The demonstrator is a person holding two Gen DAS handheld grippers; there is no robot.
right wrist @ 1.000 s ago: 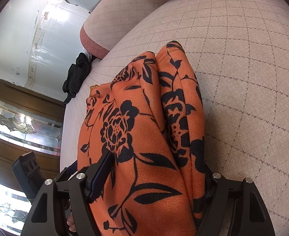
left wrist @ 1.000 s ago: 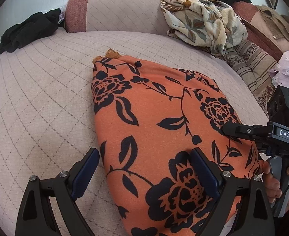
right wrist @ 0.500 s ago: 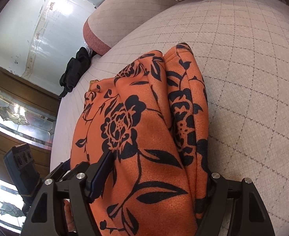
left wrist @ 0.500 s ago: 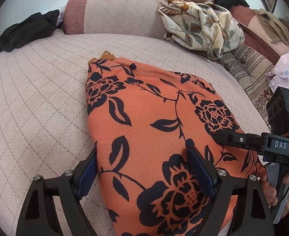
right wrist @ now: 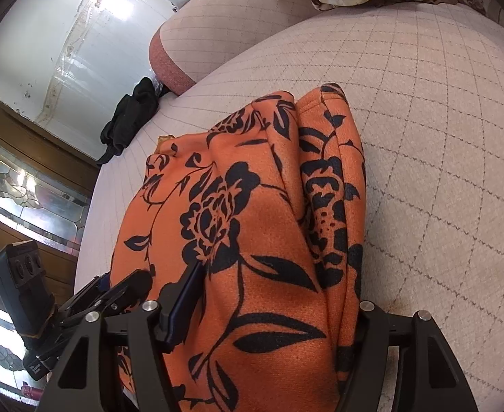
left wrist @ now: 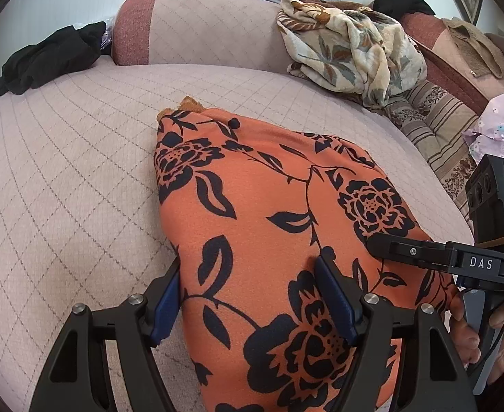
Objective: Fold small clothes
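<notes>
The orange floral garment (left wrist: 259,226) lay folded on the quilted pink sofa seat (left wrist: 63,178), its far end pointing toward the sofa backrest (left wrist: 210,31). The left gripper (left wrist: 248,295) was at the near left edge of the garment; its jaws were closing with the cloth between them, both pads touching the fabric. The right gripper (right wrist: 269,302) was at the near right edge of the garment, jaws also closing around a thick bundle of cloth. Beyond the garment, a cream leaf-print cloth (left wrist: 351,44) was heaped.
</notes>
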